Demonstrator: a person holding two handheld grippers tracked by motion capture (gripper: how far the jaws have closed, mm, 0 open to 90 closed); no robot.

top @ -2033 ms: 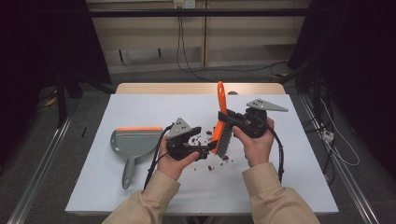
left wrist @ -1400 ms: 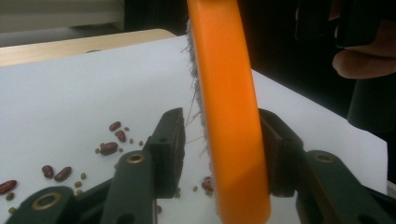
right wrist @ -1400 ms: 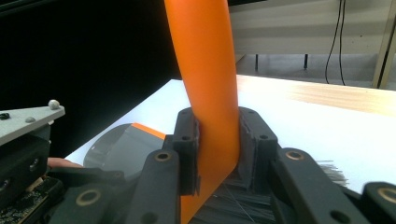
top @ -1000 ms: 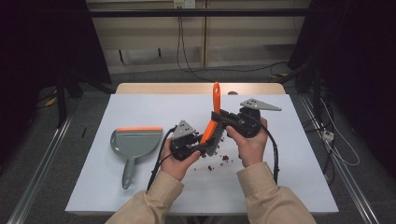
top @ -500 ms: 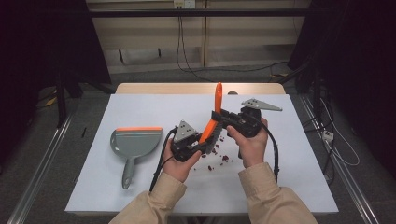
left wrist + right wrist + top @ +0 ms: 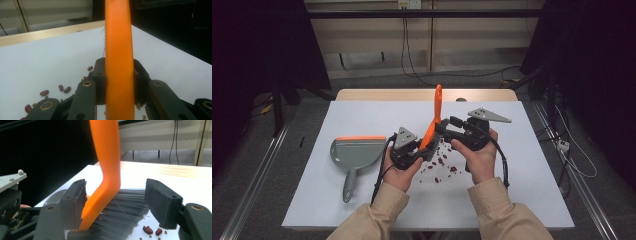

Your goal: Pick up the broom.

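Note:
A brush with an orange handle [image 6: 435,116] stands nearly upright between my two hands at the middle of the white table [image 6: 522,165]. My left gripper [image 6: 424,150] is shut on the lower handle [image 6: 118,62], with both pads pressed against its sides. My right gripper [image 6: 443,127] faces it from the right, and its jaws have just been opening. In the right gripper view they stand apart around the handle's bend [image 6: 107,177] and the dark bristles [image 6: 125,207], the right pad well off them. Several red beans [image 6: 443,160] lie scattered under the brush.
A grey dustpan [image 6: 357,150] with an orange lip lies on the table's left part, handle toward me. Loose beans [image 6: 63,88] lie beside the left gripper and beans [image 6: 150,230] beside the right jaw. Dark floor and cables surround the table.
The brush came down and left from the right gripper's raised hold to the left gripper. The right jaws have parted from the brush. Both hands have kept their places over the last second.

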